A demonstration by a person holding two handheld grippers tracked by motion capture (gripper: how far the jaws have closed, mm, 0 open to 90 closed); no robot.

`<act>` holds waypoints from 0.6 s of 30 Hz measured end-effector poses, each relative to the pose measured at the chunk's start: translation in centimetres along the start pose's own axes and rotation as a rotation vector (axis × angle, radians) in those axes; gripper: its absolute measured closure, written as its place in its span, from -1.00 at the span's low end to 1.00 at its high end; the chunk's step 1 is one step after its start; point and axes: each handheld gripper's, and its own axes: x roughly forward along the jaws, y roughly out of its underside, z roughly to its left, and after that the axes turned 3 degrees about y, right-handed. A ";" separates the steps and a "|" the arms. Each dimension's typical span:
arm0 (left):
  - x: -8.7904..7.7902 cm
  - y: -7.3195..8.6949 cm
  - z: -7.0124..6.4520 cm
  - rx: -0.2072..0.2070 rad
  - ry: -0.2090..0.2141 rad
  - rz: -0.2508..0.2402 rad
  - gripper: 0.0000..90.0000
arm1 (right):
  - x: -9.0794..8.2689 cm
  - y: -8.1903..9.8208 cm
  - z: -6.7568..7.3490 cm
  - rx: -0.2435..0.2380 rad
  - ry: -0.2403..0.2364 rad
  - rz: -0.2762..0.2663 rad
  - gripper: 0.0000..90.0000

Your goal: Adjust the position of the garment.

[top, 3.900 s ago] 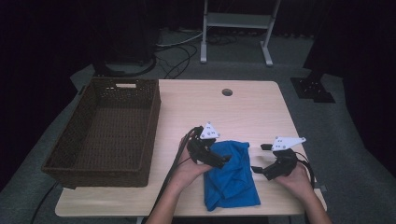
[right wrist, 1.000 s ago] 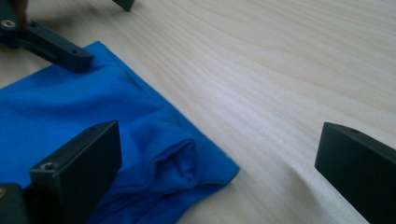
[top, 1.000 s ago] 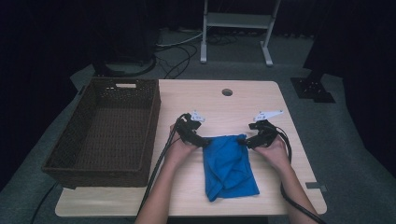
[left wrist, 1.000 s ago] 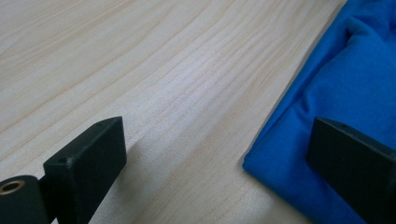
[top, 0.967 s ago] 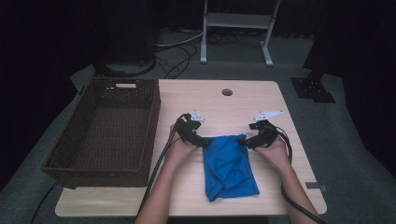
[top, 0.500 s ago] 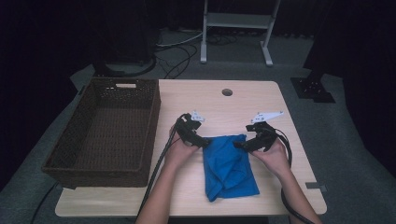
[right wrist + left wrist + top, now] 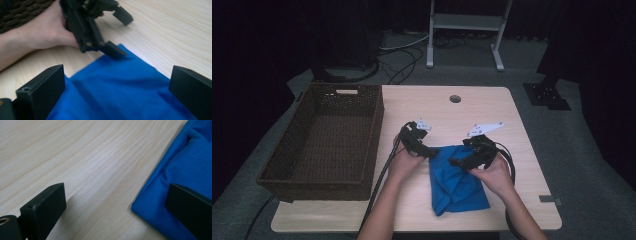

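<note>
A blue cloth [image 7: 457, 180] lies folded and a bit bunched on the near part of the wooden table [image 7: 492, 115], between the person's two hands. The left gripper [image 7: 430, 151] sits at the cloth's far left corner. Its jaws are spread wide: one jaw is over bare wood and the other rests on the cloth's edge, so nothing is pinched. The right gripper [image 7: 459, 162] hangs over the far right part of the cloth, and its jaws are spread wide too, with blue cloth [image 7: 125, 87] showing between them.

What could go wrong? If the left jaws close where they are, they may catch only a thin bit of the edge [image 7: 160, 195], or miss it. Then the corner could slip out when it is lifted. The cloth has more than one layer there, so the jaws may grab just the top layer, and the fold would come apart. If one hand pulls before the other has hold, the cloth may slide and wrinkle. The brown wicker basket [image 7: 324, 137] stands to the left, well apart from the cloth.
</note>
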 end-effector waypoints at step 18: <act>0.0 0.0 0.0 0.000 -0.001 -0.001 -0.95 | 3.4 -1.0 4.8 -0.024 -0.005 0.054 -1.00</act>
